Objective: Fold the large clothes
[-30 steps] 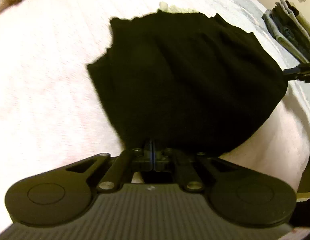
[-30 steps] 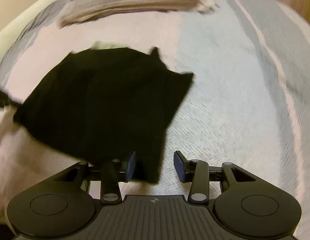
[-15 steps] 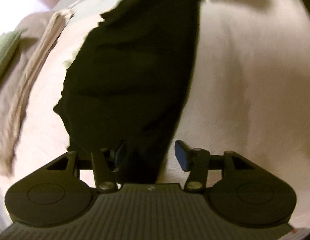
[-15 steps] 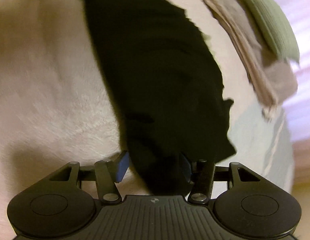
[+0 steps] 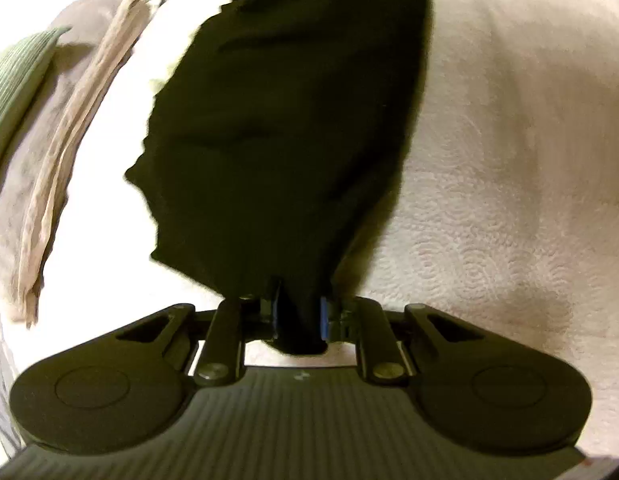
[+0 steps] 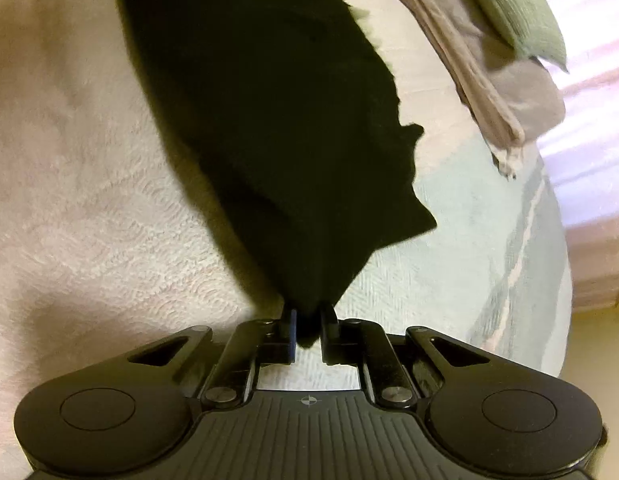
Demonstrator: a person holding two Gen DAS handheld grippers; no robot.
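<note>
both jaws open 0.5 s ago, now each pinches cloth: left hand-held gripper (image 5: 297, 316) and right hand-held gripper (image 6: 309, 330) clamp bunched ends of the black garment (image 5: 277, 128), matte, ragged-edged, stretched over the bed (image 5: 489, 160) with its pale embossed cover. folded beige fabric (image 5: 61, 152) and ribbed green cushion (image 6: 505, 4) beside it.

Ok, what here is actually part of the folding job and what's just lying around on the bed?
Part of the job:
- black garment
- left gripper, shut on it
- right gripper, shut on it

Just lying about:
- beige folded cloth
- green ribbed pillow
- bed cover beneath everything
</note>
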